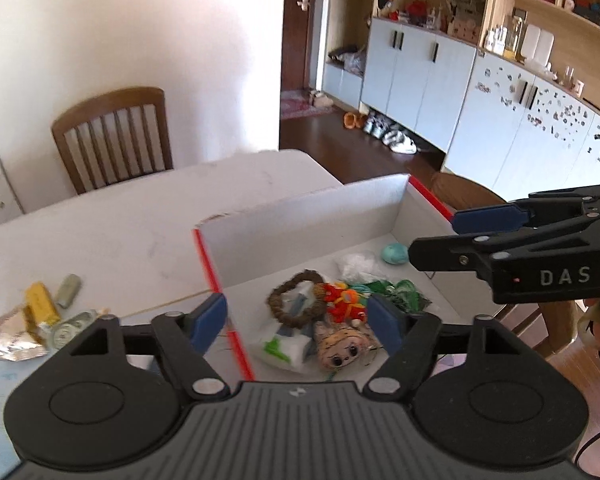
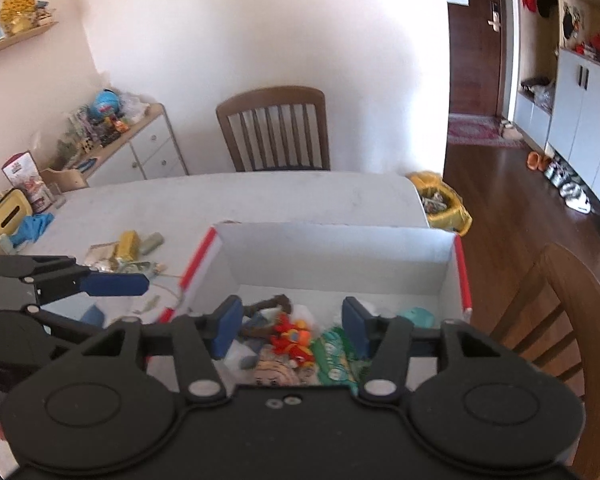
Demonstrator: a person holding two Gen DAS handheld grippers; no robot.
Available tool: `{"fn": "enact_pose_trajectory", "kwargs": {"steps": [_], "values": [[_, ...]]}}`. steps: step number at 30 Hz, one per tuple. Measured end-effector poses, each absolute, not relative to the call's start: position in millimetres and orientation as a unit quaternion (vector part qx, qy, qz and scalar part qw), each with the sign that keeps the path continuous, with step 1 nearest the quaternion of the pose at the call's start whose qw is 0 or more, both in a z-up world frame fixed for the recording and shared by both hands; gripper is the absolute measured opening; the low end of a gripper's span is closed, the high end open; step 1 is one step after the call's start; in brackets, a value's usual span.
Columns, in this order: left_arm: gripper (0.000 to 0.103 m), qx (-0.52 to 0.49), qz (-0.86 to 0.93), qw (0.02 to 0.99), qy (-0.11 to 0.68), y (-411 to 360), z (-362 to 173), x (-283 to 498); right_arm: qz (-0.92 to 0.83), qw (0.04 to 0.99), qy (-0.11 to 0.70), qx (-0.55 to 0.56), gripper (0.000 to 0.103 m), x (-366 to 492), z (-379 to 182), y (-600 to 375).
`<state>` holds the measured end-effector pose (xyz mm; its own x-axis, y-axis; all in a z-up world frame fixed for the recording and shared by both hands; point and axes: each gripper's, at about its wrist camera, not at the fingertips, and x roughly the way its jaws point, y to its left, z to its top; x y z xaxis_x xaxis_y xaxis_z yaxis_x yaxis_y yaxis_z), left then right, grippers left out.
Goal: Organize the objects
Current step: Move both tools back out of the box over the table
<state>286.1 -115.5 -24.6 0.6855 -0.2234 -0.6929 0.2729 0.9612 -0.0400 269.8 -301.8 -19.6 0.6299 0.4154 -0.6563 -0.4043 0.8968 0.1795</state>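
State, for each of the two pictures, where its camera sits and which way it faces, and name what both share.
Left wrist: on the left gripper, looking down its fingers into the white box; the right gripper shows at the right edge.
Right wrist: on the right gripper, facing the same box; the left gripper shows at left.
Shared: box, table, wooden chair.

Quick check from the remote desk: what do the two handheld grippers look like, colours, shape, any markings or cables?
Both are matte black plastic. The left gripper and right gripper each have two linkage fingers tipped with blue pads, silver pivot pins, two round housings and a ribbed centre plate. Seen side-on, the right gripper's body carries pale "DAS" lettering. A thin dark cable trails at the lower right.
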Motion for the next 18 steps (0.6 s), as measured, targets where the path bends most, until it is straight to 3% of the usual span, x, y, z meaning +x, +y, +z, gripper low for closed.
{"fn": "enact_pose_trajectory", "kwargs": {"steps": [4,6,12,18], "values": [[0.082,0.03,-0.126,0.923,0.363,-93,-16,274,0.236,0.905,0.353,0.005,0.064,257,-11,-286],[0.084,0.023,-0.124,0.924,0.362,-79,-13,270,0.239,0.906,0.348,0.01,0.074,252,-8,-279],[0.086,0.016,-0.105,0.93,0.352,-38,-6,261,0.246,0.911,0.331,0.008,0.09,239,-5,-249],[0.089,0.008,-0.106,0.93,0.352,-4,-5,256,0.255,0.911,0.323,0.001,0.1,229,-5,-215]]}}
